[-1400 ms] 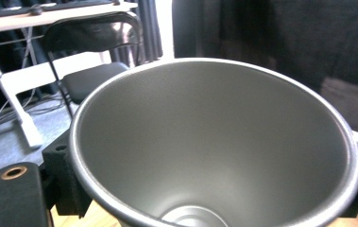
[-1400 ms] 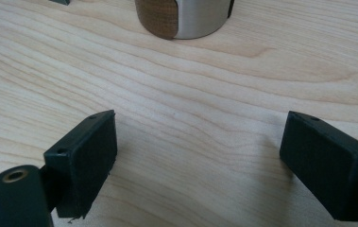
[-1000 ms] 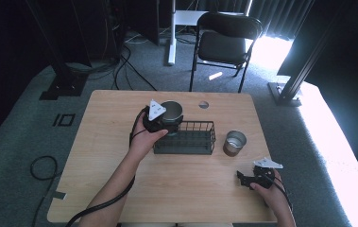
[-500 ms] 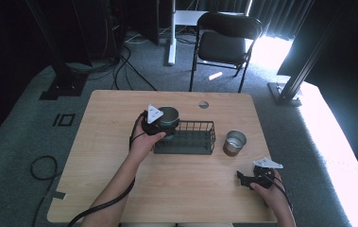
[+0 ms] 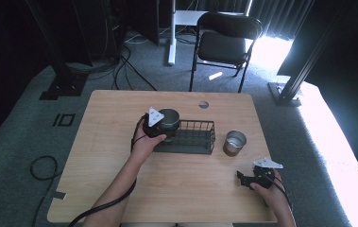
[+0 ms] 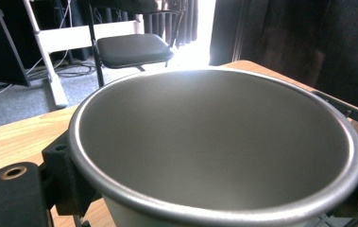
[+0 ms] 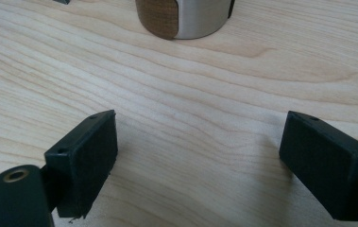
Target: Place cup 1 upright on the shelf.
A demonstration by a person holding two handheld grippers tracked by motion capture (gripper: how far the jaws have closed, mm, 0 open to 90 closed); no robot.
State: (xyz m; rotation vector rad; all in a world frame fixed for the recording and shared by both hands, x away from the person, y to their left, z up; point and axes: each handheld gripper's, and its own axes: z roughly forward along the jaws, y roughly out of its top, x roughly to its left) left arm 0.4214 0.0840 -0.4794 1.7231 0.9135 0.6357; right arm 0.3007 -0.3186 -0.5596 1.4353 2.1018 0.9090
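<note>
A person sits at a wooden table (image 5: 120, 189) with a two-jaw gripper in each hand.

Starting at the left, the left gripper (image 5: 160, 126) clamps a metal cup (image 5: 169, 120) by its wall and holds it upright at the left end of a black wire basket (image 5: 191, 137). From the high view I cannot tell whether the cup rests in the basket or hangs just above it. The left gripper view adds what the high view cannot: it looks straight into the cup (image 6: 214, 142), whose grey inside is bare, with one black jaw pressed against the outer wall at the lower left. Beyond the cup's rim, at the right edge, runs a stretch of the basket's wire (image 6: 342, 106).

To the right of that gripper, the rest of the basket holds nothing that I can make out. Just past its right end stands a second metal cup (image 5: 234, 142), upright on the table, its inside pale and shiny; its contents are too small to tell.

Farther right and nearer the person, the right gripper (image 5: 245, 179) lies low on the table, well apart from the basket. The right gripper view shows its jaws spread wide with bare wood (image 7: 191, 127) between them, gripping nothing. Ahead of the jaws stands the second cup (image 7: 183, 19), and here a brown wood-toned patch shows on its side, unseen from above.
</note>
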